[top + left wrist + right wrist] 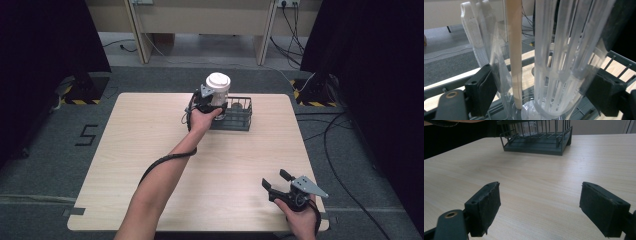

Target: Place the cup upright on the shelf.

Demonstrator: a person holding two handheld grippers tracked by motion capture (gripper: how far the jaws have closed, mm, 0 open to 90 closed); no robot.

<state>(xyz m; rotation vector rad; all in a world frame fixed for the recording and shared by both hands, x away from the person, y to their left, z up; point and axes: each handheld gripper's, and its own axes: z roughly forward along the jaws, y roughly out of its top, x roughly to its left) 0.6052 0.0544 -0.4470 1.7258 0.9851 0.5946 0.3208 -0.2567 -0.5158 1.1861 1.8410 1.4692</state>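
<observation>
Where cables trail, pale wooden table [150,165], grey carpet [45,165]

Clear bottle [559,62] top cut off; basket [240,116] contents too small to tell.

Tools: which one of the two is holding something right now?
The left tool, up at the wire basket, is clamped on the clear white-lidded container. The right tool sits open and empty near the table's front edge.
</observation>
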